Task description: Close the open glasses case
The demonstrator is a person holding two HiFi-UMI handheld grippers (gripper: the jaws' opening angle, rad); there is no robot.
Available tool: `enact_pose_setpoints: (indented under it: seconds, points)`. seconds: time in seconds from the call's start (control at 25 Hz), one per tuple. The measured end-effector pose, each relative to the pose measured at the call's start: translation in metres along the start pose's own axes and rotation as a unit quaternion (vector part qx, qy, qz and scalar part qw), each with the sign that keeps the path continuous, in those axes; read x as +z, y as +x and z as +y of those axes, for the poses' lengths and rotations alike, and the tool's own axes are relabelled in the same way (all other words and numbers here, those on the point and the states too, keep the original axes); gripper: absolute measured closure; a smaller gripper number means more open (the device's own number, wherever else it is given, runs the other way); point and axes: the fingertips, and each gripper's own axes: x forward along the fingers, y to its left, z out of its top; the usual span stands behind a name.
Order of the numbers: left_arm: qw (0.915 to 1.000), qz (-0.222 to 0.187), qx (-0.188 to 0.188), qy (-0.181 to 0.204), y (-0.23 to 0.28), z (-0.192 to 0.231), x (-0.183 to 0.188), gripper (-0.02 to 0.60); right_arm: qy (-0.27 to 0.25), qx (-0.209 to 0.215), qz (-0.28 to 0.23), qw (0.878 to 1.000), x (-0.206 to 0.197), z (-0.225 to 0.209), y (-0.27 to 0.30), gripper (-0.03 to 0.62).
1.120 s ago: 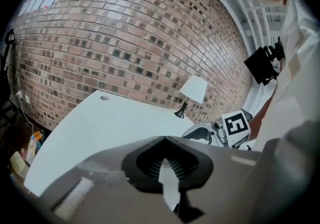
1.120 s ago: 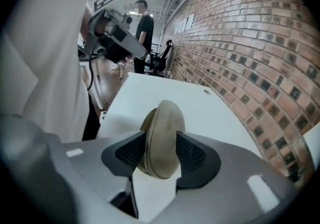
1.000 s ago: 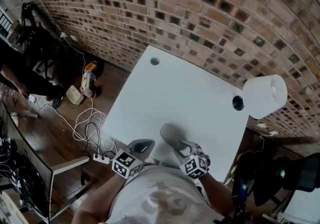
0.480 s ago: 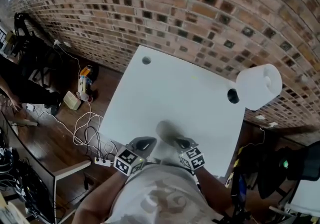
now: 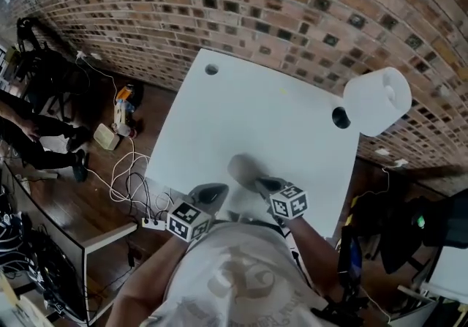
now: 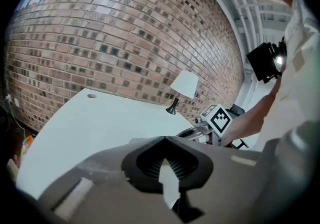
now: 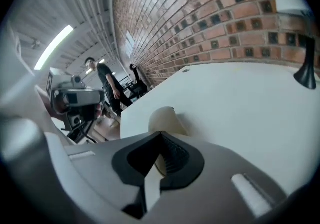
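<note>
I logged the white table (image 5: 256, 121) with the beige glasses case (image 5: 241, 170) near its front edge, long axis running away from the right gripper (image 5: 260, 183), interior hidden, that gripper's jaws together just behind it, the left gripper (image 5: 216, 189) likewise closed on nothing.
</note>
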Motion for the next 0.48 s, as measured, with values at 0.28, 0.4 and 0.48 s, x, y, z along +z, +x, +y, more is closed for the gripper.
enact_pose_setpoints:
  seconds: [0.28, 0.4, 0.48]
  points:
    - [0.9999, -0.012, -0.003, 0.007, -0.012, -0.004, -0.001, 0.575, 0.05, -0.022, -0.052, 0.997, 0.008, -0.006, -0.008, 0.586]
    - [0.9998, -0.018, -0.006, 0.01, -0.022, -0.004, -0.003, 0.575, 0.049, -0.03, -0.064, 0.996, 0.014, 0.001, -0.012, 0.586]
    - [0.9996, -0.025, -0.007, 0.009, -0.032, -0.002, -0.003, 0.575, 0.053, -0.034, -0.081, 0.995, 0.022, 0.007, -0.017, 0.586]
